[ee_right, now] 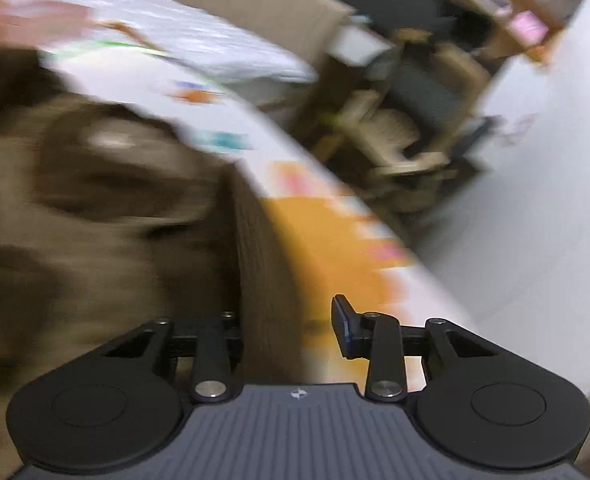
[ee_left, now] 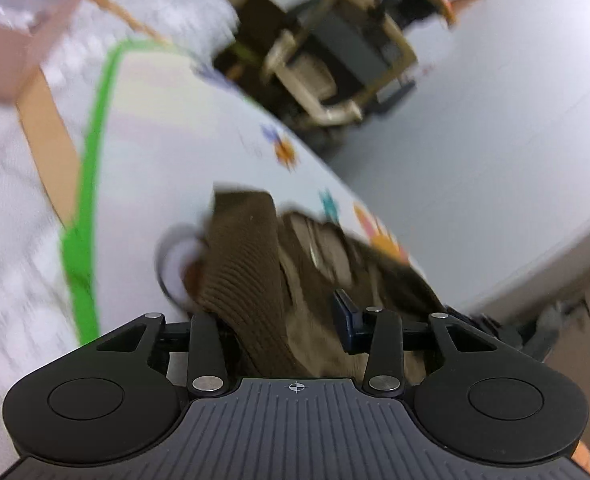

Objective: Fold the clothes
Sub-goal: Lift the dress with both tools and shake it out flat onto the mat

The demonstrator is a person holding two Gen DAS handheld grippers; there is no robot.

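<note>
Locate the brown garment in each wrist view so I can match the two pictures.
Left wrist: the brown garment fills the lower centre, running between the left gripper fingers.
Right wrist: the garment covers the left half, blurred, a ribbed edge running into the right gripper.
Shared landmark: the white mat with colourful prints underneath.

bright, even light; heavy motion blur
</note>
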